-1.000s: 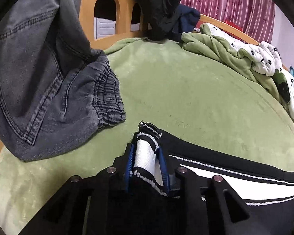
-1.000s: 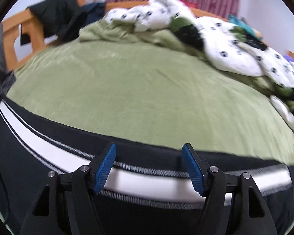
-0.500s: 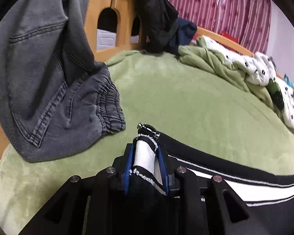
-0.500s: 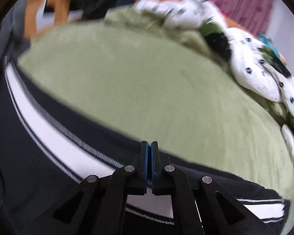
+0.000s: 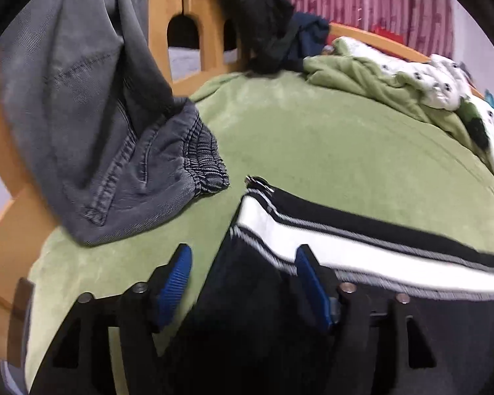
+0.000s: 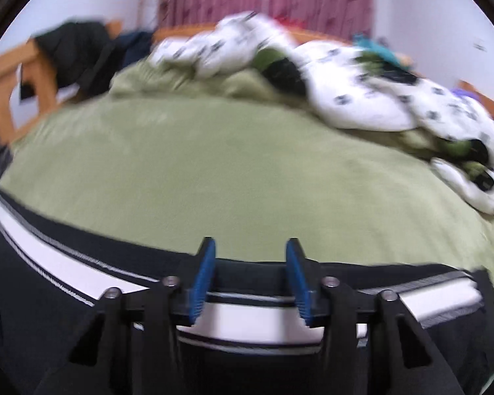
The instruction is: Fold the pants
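Black pants with a white side stripe [image 5: 362,247] lie flat on the green bedspread [image 5: 329,138]; a metal zipper pull [image 5: 258,182] shows at the corner. My left gripper [image 5: 243,279] is open, its blue pads either side of the pants' corner edge. In the right wrist view the pants [image 6: 66,270] stretch along the near edge of the bed. My right gripper [image 6: 250,273] is open just above the white stripe and holds nothing.
Grey jeans [image 5: 92,115] hang over the wooden bed frame [image 5: 187,3] at left, their cuff resting on the bed. Dark clothes [image 5: 273,29] drape on the headboard. A rumpled green and white dotted quilt [image 6: 362,92] lies along the far side.
My left gripper was shut on the pants' corner and has opened, letting it drop flat. My right gripper was open, shut half a second ago, and is open again.
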A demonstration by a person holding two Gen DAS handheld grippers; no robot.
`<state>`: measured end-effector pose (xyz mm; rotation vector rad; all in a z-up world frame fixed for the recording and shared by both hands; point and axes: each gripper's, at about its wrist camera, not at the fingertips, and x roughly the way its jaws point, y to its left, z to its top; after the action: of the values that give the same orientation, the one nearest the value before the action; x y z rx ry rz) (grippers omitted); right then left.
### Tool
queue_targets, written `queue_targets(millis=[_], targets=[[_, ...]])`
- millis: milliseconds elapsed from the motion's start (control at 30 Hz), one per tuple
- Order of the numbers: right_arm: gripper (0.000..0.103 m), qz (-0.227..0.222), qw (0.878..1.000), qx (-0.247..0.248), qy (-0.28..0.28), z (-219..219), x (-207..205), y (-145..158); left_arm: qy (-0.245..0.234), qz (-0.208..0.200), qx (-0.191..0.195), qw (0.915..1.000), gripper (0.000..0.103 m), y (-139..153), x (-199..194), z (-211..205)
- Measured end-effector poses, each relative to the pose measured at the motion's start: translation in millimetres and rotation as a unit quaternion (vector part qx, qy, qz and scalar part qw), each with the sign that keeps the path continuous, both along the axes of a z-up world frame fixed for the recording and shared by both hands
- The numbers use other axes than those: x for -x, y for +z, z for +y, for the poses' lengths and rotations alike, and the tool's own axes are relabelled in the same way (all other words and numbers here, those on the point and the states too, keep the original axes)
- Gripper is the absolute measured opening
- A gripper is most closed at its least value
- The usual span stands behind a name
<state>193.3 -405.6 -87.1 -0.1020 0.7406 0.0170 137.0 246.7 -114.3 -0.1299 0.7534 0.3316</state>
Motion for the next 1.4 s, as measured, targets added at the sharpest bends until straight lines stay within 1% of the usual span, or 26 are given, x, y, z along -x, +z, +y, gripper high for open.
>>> queue_targets(millis=[67, 100, 133, 200, 333, 400, 467, 533, 567, 633, 733, 833, 900, 933, 967, 1000, 1067, 1133, 1167, 1200, 1233, 1267, 1300, 1333, 1367, 1400], targets=[[0.045, 0.042, 0.999, 0.026, -0.019, -12, -9, -16, -0.018, -0.011, 0.002, 0.9998, 0.067, 4, 15, -13], [0.045, 0.076, 0.995, 0.058, -0.036, -17, -22, -35, -0.026, -0.013, 0.002, 0.9996, 0.067, 5, 20, -20], [0.042, 0.089, 0.993, 0.066, -0.036, -19, -29, -46, -0.033, -0.013, 0.001, 0.9994, 0.067, 6, 24, -28], [0.042, 0.072, 0.995, 0.055, -0.038, -22, -35, -49, -0.046, -0.011, 0.003, 0.9989, 0.067, 7, 32, -43], [0.042, 0.082, 0.994, 0.028, -0.073, -22, -36, -38, -0.069, 0.002, 0.016, 0.9975, 0.067, 8, 53, -63], [0.043, 0.071, 0.993, 0.017, -0.088, -20, -13, -26, -0.084, 0.003, 0.028, 0.9961, 0.067, 10, 71, -68], [0.047, 0.051, 0.994, 0.007, -0.095, -19, 16, -15, -0.103, -0.001, 0.048, 0.9935, 0.067, 14, 96, -73], [0.052, 0.035, 0.996, 0.003, -0.084, -13, 54, -7, -0.115, -0.004, 0.065, 0.9913, 0.067, 13, 115, -76], [0.053, 0.034, 0.996, 0.008, -0.081, -14, 63, -7, -0.124, -0.005, 0.077, 0.9893, 0.069, 10, 124, -78], [0.054, 0.039, 0.996, 0.015, -0.077, -13, 92, -8, -0.138, 0.003, 0.079, 0.9873, 0.069, 3, 135, -86], [0.054, 0.067, 0.994, -0.006, -0.081, -24, 124, -16, -0.136, 0.012, 0.082, 0.9873, 0.069, -6, 151, -93], [0.054, 0.08, 0.993, -0.019, -0.089, -30, 154, -17, -0.134, 0.002, 0.145, 0.9803, 0.069, -13, 166, -84], [0.054, 0.081, 0.991, -0.027, -0.101, -31, 169, -16, -0.137, -0.016, 0.234, 0.9622, 0.069, -21, 173, -78], [0.054, 0.081, 0.991, -0.035, -0.105, -31, 176, -16, -0.148, -0.017, 0.272, 0.9505, 0.069, -26, 172, -79], [0.054, 0.08, 0.99, -0.041, -0.109, -29, 180, -15, -0.153, -0.019, 0.287, 0.9454, 0.069, -28, 171, -82], [0.054, 0.076, 0.989, -0.044, -0.115, -27, 183, -12, -0.155, -0.026, 0.286, 0.9452, 0.069, -27, 170, -87], [0.054, 0.065, 0.989, -0.055, -0.124, -23, 186, -5, -0.168, -0.066, 0.257, 0.9494, 0.069, -15, 171, -101], [0.054, 0.06, 0.988, -0.07, -0.126, -18, 185, 5, -0.202, -0.099, 0.227, 0.9476, 0.069, 0, 166, -121], [0.054, 0.056, 0.988, -0.075, -0.126, -15, 184, 9, -0.22, -0.1, 0.216, 0.946, 0.074, 2, 158, -130], [0.054, 0.052, 0.988, -0.078, -0.124, -9, 183, 14, -0.237, -0.086, 0.194, 0.948, 0.076, 1, 148, -142], [0.054, 0.048, 0.989, -0.077, -0.119, -4, 182, 18, -0.24, -0.064, 0.169, 0.9539, 0.076, -3, 137, -150], [0.054, 0.047, 0.99, -0.072, -0.115, 2, 181, 21, -0.23, -0.019, 0.124, 0.9652, 0.076, -14, 121, -160], [0.054, 0.045, 0.991, -0.063, -0.112, 8, 181, 24, -0.22, 0.011, 0.086, 0.9716, 0.075, -24, 113, -165], [0.054, 0.045, 0.992, -0.052, -0.106, 15, 180, 26, -0.213, 0.017, 0.063, 0.975, 0.075, -30, 111, -165], [0.054, 0.046, 0.993, -0.036, -0.1, 22, 180, 28, -0.196, 0.006, 0.038, 0.9798, 0.075, -33, 115, -157], [0.054, 0.046, 0.994, -0.025, -0.094, 25, 181, 29, -0.183, -0.002, 0.033, 0.9826, 0.075, -33, 119, -148]])
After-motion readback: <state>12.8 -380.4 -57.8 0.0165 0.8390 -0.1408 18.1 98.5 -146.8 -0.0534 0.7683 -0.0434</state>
